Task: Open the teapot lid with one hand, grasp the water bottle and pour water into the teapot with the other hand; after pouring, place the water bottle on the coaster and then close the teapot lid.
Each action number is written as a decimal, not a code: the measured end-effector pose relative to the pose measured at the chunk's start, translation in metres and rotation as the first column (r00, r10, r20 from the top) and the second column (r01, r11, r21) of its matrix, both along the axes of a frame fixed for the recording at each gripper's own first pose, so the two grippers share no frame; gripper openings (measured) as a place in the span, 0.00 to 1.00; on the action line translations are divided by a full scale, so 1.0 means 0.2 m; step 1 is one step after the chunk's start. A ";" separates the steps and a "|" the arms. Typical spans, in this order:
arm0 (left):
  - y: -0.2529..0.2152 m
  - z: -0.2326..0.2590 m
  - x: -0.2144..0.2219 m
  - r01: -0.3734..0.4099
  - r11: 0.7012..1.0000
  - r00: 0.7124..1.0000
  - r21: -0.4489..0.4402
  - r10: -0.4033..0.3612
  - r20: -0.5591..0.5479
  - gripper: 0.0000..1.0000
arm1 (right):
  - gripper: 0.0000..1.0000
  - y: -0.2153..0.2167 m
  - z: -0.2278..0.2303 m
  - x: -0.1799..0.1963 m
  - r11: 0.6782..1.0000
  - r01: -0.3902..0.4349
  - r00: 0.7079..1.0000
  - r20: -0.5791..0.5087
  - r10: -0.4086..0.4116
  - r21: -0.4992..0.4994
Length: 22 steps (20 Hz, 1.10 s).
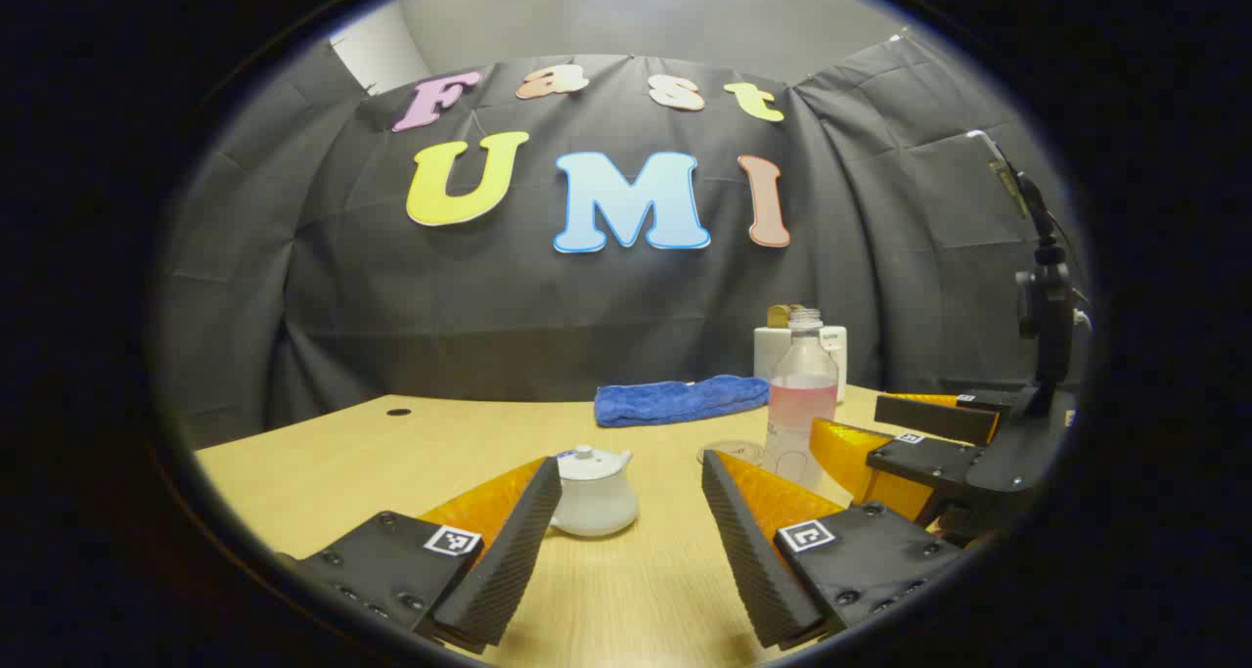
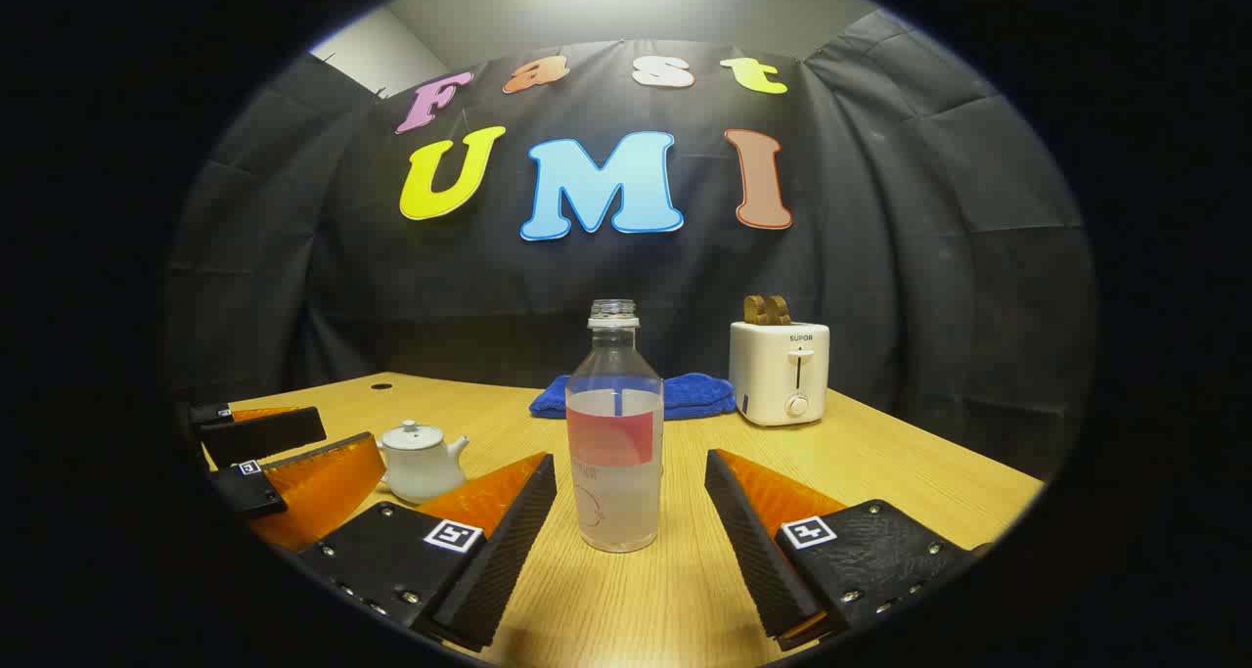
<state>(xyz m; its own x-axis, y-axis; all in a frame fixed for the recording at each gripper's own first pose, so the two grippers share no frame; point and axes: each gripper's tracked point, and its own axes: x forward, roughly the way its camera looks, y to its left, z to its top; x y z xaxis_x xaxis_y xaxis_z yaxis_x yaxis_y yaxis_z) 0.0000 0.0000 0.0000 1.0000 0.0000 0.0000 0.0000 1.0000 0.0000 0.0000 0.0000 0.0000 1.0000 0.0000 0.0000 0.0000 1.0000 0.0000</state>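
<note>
The left gripper (image 1: pixel 631 512) hovers low over the wooden bench (image 1: pixel 333 472) with its jaws spread wide, holding nothing. The white teapot (image 1: pixel 594 492), lid on, stands on the bench just ahead of it, toward eleven o'clock, right by the left finger's tip and apart from it as far as I can tell. In the left gripper view the water bottle (image 1: pixel 802 394) stands off at about one o'clock, with a clear round coaster (image 1: pixel 732 451) lying flat just to its left.

The right gripper (image 2: pixel 631 512) is likewise wide open and empty. The uncapped water bottle (image 2: pixel 614 433) stands upright dead ahead at twelve o'clock, between the lines of its two fingers but just beyond their tips, touching neither. It is partly filled with clear liquid and wears a pinkish label whose print I cannot read. From here the teapot (image 2: pixel 421 463) sits at about ten o'clock, with the left gripper (image 2: pixel 284 463) beside it.

At the back lie a folded blue towel (image 2: pixel 685 394) and a white toaster (image 2: pixel 780 373) with toast in it, marked "SUPOR".
</note>
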 end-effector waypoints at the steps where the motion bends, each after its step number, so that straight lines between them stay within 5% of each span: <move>1: 0.00 0.00 0.00 0.000 1.000 1.000 0.000 0.000 0.000 0.97 | 0.95 0.00 0.00 0.00 1.000 0.000 1.000 0.000 0.000 0.000; 22: 0.01 0.00 0.01 -0.008 1.000 1.000 0.000 0.008 0.001 0.96 | 0.95 0.02 0.00 0.01 1.000 -0.020 1.000 -0.001 0.020 0.002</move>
<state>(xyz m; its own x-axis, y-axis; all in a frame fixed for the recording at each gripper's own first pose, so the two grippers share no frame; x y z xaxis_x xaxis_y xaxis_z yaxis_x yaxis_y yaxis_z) 0.0020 0.0021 0.0003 1.0000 0.0075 0.0005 -0.0075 1.0000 0.0004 0.0025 0.0038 -0.0002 0.9998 0.0195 -0.0007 -0.0195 0.9998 0.0021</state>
